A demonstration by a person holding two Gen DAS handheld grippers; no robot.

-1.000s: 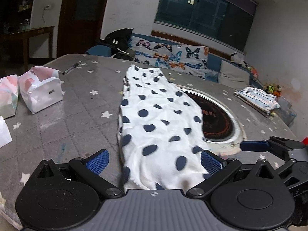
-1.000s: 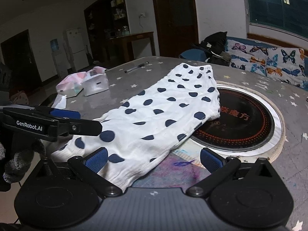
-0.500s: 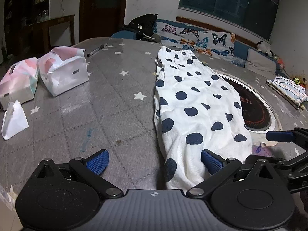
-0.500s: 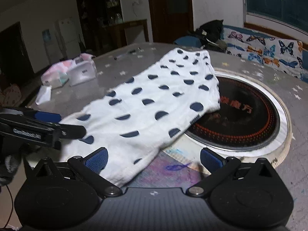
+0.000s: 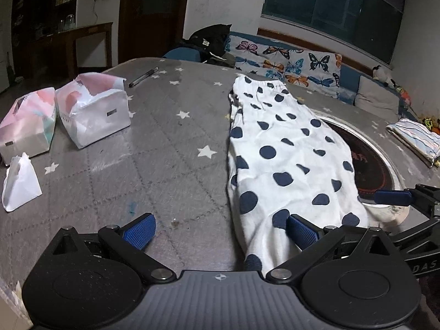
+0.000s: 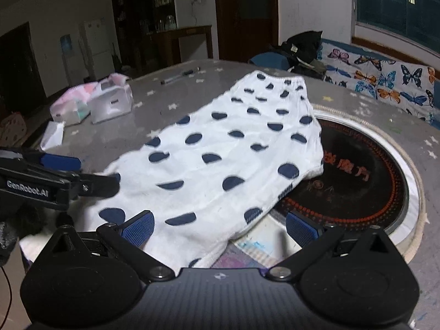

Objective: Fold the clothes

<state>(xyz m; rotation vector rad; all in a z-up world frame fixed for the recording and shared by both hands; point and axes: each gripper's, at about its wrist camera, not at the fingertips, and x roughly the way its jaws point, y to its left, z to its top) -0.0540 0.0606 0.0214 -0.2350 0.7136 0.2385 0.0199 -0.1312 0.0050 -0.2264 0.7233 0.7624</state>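
1. Table (image 5: 165, 143): grey quilted cover with white stars. The near-left part is bare between the left tongs (image 5: 220, 232) and the tissue packs. The far edge curves away in front of a butterfly-print sofa (image 5: 297, 63); the near edge runs just under both tools.
2. Round cooker plate (image 6: 365, 173): set in the right half of the table, dark with a pale rim. It bears orange characters, too distorted to read.
3. Left side of table: two pink-and-white tissue packs (image 5: 93, 110), side by side, each with a small label too small to read. A loose white tissue (image 5: 19, 184) lies near them. A pen (image 5: 143, 77) lies near the far edge.
4. Far right of table: folded striped cloth (image 5: 415, 140), well apart from the garment.
5. Writing: "GenRobot.AI" on the side of the left tongs in the right wrist view; "DAS" partly visible on the right tongs in the left wrist view.
6. Garment (image 5: 283, 159): white with navy dots, lying flat and lengthwise, elastic waistband at the far end. Its right edge overlaps the cooker plate; its near end hangs toward the table edge.
7. Left tongs: fingers spread wide; right pad over the garment's near-left corner, left pad over bare table.
8. Right tongs (image 6: 220, 231): fingers spread wide; left pad over the garment's near hem, right pad beside the cooker rim. Neither tool clamps the cloth.
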